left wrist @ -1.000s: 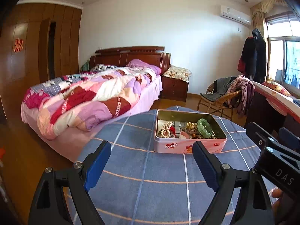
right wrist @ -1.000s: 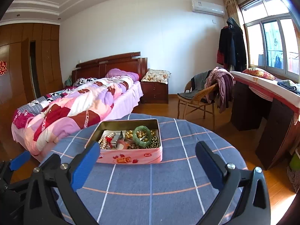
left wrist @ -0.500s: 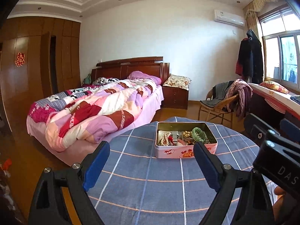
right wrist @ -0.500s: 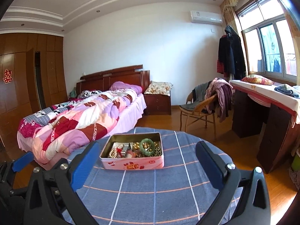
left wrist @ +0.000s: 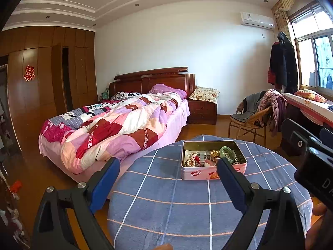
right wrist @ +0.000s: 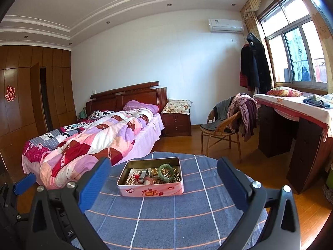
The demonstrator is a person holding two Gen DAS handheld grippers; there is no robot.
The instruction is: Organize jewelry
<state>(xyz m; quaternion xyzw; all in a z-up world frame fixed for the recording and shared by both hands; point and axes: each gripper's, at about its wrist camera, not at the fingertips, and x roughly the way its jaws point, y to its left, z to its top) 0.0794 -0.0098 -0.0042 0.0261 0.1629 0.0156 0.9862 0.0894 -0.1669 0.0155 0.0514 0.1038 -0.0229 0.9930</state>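
From the left wrist view, the left hand-held gripper (left wrist: 168,179) has its two blue fingers (left wrist: 105,182) wide apart, and they have just been opening a bit more. Nothing is between them. Past them sits a pink tin (left wrist: 213,160) with no lid, on a round table (left wrist: 158,212) with a blue checked cloth. The tin is full of jewelry: a string of pearls (left wrist: 190,159), gold beads (left wrist: 215,153) and a green bangle (left wrist: 226,151), all mixed in one pile. The gripper is well back from the tin, likely so the person can look first and pick a piece. The right hand-held gripper (left wrist: 308,154) peeks in at the right edge.

From the right wrist view, the right hand-held gripper (right wrist: 162,179) also has its fingers wide apart and holds nothing. The tin (right wrist: 150,177) sits near the far side of the table (right wrist: 187,218), in front of both grippers. The bangle (right wrist: 165,171) lies on top, so it looks easy to grab. A bed (right wrist: 83,141) is behind the table.
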